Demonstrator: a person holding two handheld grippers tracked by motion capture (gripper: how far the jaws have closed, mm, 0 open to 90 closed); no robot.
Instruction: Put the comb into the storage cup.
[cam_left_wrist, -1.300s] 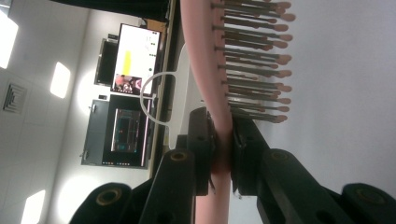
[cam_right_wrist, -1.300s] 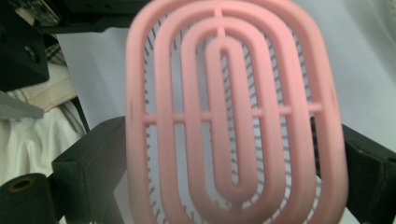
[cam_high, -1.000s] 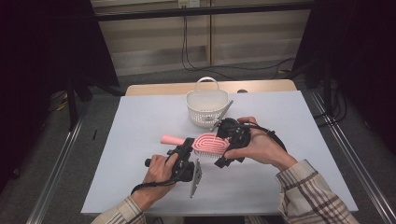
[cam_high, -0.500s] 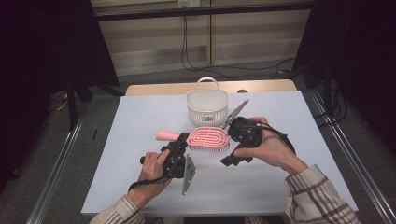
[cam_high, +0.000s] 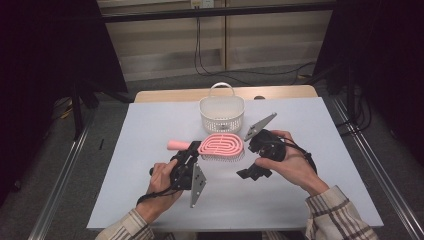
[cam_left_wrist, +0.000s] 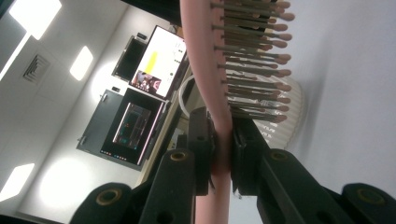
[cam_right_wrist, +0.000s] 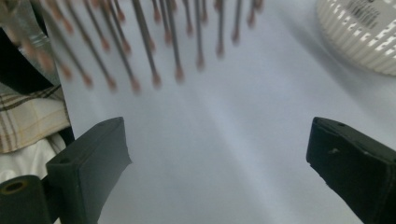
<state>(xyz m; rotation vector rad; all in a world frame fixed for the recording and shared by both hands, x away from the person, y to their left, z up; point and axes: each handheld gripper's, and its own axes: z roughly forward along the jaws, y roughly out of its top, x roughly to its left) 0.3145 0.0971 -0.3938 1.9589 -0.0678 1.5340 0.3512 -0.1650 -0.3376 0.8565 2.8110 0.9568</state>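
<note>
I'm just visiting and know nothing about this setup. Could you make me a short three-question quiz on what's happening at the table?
1. True or false: the left tool is clamped on the pink hairbrush.
2. Are the right tool jaws open or shut?
3. What stands beyond the hairbrush: A) a white basket, B) a red bowl, C) a mug?

Key: 1 true, its jaws pinch the brush near the handle; 2 open, with nothing between them; 3 A.

Hairbrush bristles (cam_right_wrist: 154, 51) blurred, perhaps cut off above

Pink hairbrush (cam_high: 220, 146), white basket (cam_high: 222, 114), plaid sleeve (cam_high: 334, 220).
</note>
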